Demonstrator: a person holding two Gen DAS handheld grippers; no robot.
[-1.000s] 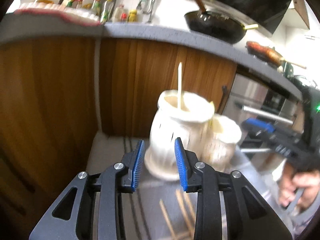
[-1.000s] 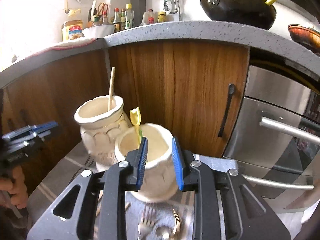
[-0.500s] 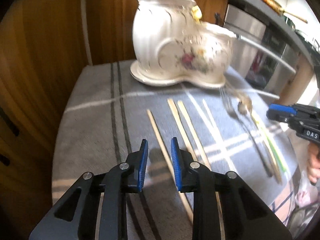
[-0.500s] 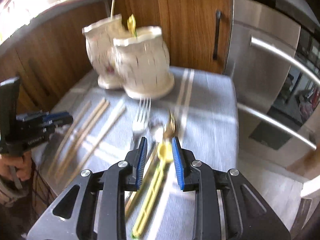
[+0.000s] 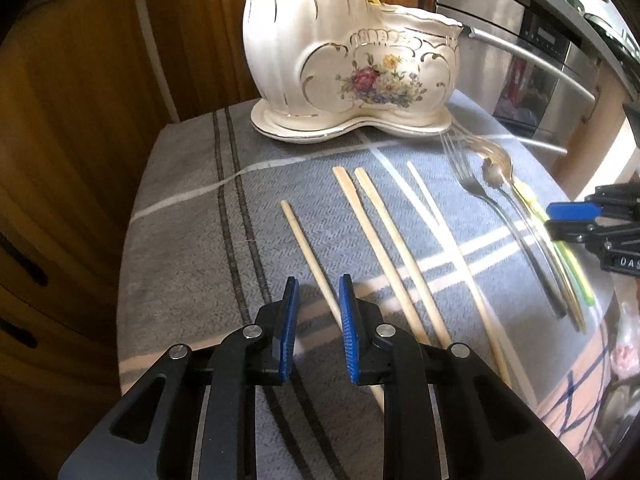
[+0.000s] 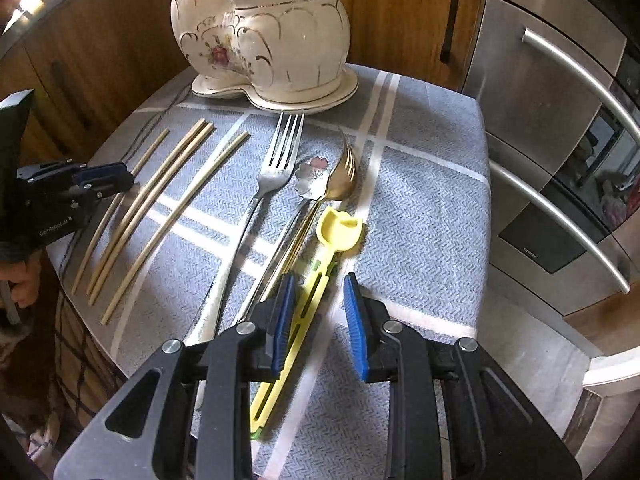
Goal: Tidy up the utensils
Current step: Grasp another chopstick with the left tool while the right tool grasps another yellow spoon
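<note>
Both grippers low over utensils laid out on a grey striped cloth [image 5: 192, 216]

Left gripper [image 5: 318, 300] parted, jaws just narrowed, straddling the leftmost chopstick [image 5: 304, 244] without pinching it; three more chopsticks [image 5: 380, 240] alongside to its right, all flat on the cloth. Right gripper [image 6: 319, 296] parted too, jaws just drawn in a little, poised over the handle of the yellow tulip-headed utensil [image 6: 340, 230], pads not seen pressing it. Beside that, left to right: silver fork [image 6: 276, 160], flower-bowled spoon [image 6: 310, 178], gold fork [image 6: 344, 172], handles close together, lying loose. Cream floral double holder [image 6: 272, 36] upright at the far edge of the cloth, a yellow tip showing between its two pots. Steel oven front [image 6: 560, 120] to the right
</note>
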